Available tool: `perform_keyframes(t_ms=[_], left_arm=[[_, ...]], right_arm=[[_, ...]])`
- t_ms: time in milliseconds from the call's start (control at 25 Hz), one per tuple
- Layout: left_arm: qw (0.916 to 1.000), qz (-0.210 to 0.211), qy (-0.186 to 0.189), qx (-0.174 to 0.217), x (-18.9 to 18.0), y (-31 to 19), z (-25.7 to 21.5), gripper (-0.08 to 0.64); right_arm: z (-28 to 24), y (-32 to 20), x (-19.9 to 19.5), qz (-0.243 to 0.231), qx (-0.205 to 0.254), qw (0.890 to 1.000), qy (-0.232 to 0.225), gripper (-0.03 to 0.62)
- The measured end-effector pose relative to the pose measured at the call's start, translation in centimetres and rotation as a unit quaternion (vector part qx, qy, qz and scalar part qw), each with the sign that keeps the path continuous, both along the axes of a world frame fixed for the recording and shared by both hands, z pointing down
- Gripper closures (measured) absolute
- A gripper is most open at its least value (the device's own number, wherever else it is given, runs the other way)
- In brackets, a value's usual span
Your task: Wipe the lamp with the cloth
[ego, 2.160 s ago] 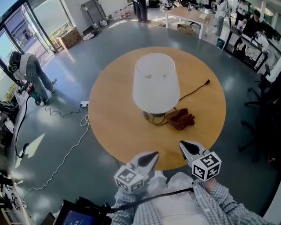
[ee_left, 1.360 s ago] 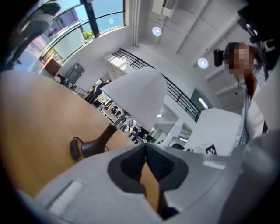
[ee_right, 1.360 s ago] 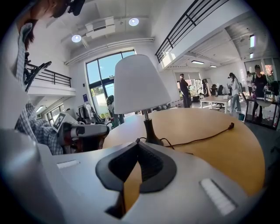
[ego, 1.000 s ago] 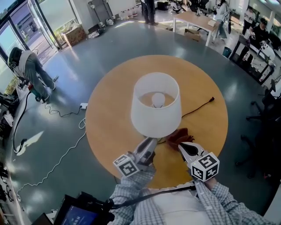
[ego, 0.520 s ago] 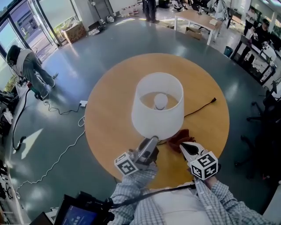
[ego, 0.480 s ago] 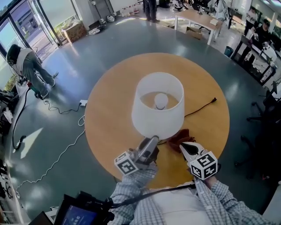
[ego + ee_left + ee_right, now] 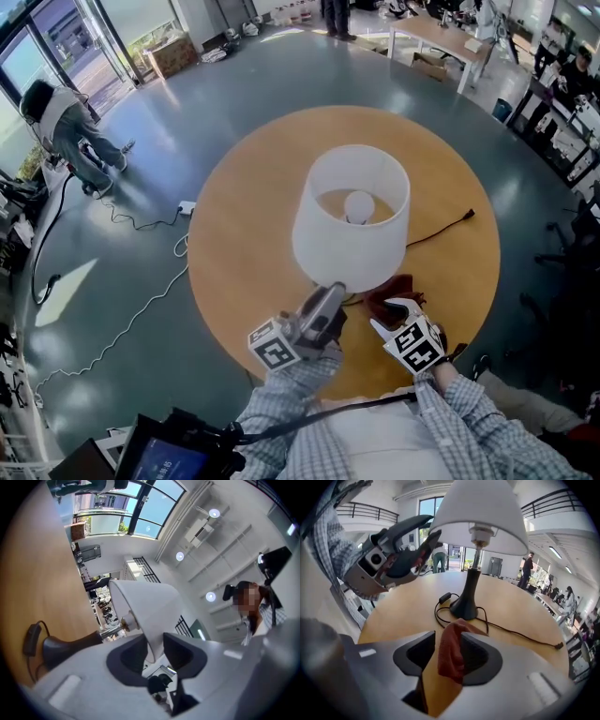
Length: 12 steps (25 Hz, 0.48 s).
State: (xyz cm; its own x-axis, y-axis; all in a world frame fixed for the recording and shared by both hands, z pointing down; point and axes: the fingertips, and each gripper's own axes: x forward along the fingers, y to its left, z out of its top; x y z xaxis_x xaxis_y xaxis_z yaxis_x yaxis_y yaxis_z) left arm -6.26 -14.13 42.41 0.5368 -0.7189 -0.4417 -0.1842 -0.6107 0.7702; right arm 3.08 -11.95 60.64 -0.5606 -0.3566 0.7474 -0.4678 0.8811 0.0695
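lamp [image 7: 352,272]: upright near the middle of the round wooden table [image 7: 234,197]; white shade [image 7: 145,602] open at the top, bulb [image 7: 358,203] visible inside; dark flared base [image 7: 466,606] resting on the wood.
left gripper [image 7: 330,292]: angled upward at the near lower rim of the shade; jaws just closing in, now clamped on that rim, the thin shade wall pinched between the dark pads [image 7: 126,656].
right gripper [image 7: 389,316]: pointed down at the table just right of the lamp base; jaws just spreading, now apart, straddling the cloth without squeezing it.
cloth [image 7: 451,656]: rust-red, bunched, lying on the table just beside the lamp base at its near right; a raised fold between the right gripper's jaws, against one pad, bare table showing between it and the other pad.
cord [image 7: 441,230]: black, looped by the base, trailing right across the table to a plug [image 7: 469,215] near the edge; inline switch [image 7: 444,597] lying left of the base in the right gripper view.
sleeves [image 7: 281,403]: checked, one behind each gripper at the near table edge.
surroundings: grey floor all round the table; white cable [image 7: 141,328] trailing on it at the left; a person [image 7: 66,122] bent over at far left.
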Motion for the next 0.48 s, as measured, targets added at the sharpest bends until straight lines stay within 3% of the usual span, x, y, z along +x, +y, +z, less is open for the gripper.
perform_keyframes(t_ms=[200, 320, 360, 400, 480], left_arm=[[1.0, 0.0, -0.004, -0.003, 0.0, -0.1, -0.1, 0.454], [1.0, -0.001, -0.005, -0.006, -0.1, -0.3, -0.2, 0.454], [1.0, -0.001, -0.006, -0.007, -0.1, -0.3, -0.1, 0.454], [0.9999, -0.002, -0.007, -0.008, -0.2, -0.4, -0.1, 0.454], [0.9999, -0.004, -0.007, -0.01, -0.3, -0.4, 0.0, 0.454]], right_arm=[[4.0, 0.2, -0.7, -0.048, -0.002, 0.995, 0.086, 0.396], [4.9, -0.1, -0.5, -0.042, 0.0, 0.995, 0.089, 0.407], [5.0, -0.5, -0.3, -0.034, 0.003, 0.996, 0.088, 0.439], [5.0, -0.8, -0.1, -0.025, 0.003, 0.996, 0.084, 0.528], [4.9, -1.4, 0.0, -0.005, -0.019, 0.998, 0.062, 0.54]])
